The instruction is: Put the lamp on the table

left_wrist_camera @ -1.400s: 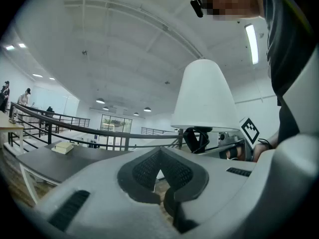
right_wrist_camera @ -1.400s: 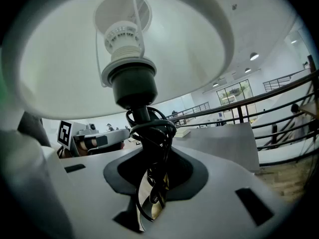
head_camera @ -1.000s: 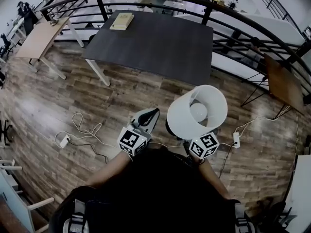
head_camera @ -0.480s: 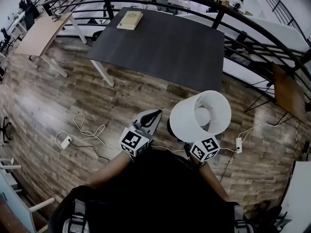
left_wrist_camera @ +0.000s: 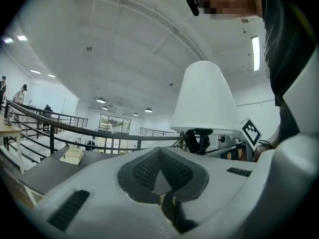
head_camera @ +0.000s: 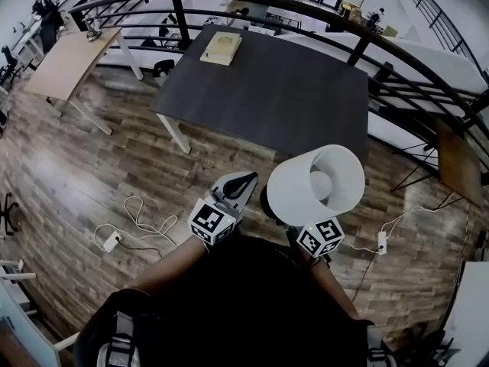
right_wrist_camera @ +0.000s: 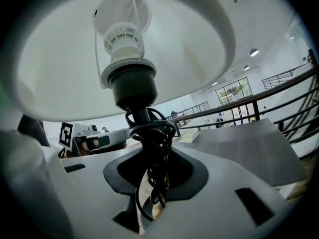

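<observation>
Task was mid-way: lamp picked up, not yet placed. The lamp (head_camera: 306, 183) sat in the lower-middle of the head view, carried off the floor, its white shade tipped so the opening and bulb faced up-right. It was near the dark table (head_camera: 267, 90) but apart from it, with a strip of wood floor (head_camera: 92, 167) between the two.

The right gripper (right_wrist_camera: 152, 183) was clenched on the lamp's black stem just below the socket. The right gripper view showed the stem and the cord (right_wrist_camera: 149, 133) wound around it squeezed between the jaws, shade overhead. In the head view only that gripper's marker cube showed, lower right of the shade; the jaws were under the shade.

The left gripper (head_camera: 237, 183) was just left of the lamp, jaws pressed together on nothing. The left gripper view showed the pads meeting with no object between them. It was not touching the lamp as far as I could tell.

The table top filled the upper middle, mostly bare. Only a book (head_camera: 221, 48) lay at its far left corner, so there was plenty of room for the lamp. A railing (head_camera: 428, 63) curved behind it.

Done, by my read: grasp and lift. Left: close the gap to the table, set the base down upright on the top, release. The base itself was hidden under the shade.
</observation>
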`<state>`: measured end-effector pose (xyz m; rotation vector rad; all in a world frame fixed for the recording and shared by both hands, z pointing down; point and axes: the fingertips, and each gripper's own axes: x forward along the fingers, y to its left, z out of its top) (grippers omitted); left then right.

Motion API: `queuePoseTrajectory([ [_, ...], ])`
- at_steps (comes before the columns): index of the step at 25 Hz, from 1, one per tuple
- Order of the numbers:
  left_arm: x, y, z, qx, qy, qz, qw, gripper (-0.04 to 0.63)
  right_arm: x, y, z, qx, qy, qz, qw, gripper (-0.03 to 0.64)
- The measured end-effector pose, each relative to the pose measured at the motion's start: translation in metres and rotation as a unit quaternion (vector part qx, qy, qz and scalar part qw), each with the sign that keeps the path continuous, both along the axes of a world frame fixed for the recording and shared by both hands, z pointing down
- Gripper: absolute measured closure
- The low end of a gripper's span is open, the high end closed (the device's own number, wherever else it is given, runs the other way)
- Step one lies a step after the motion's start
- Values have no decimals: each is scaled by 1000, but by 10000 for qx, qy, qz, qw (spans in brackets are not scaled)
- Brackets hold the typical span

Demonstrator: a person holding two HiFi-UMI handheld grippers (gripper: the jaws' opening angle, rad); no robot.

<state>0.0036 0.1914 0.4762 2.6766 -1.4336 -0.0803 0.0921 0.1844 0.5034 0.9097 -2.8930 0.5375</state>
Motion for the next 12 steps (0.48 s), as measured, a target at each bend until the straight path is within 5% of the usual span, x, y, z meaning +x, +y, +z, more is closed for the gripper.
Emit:
queuePoseTrajectory([
  [12, -69, -19, 4, -11, 40, -131, 9999, 586, -67, -26, 0, 47, 6, -63, 10000, 520],
])
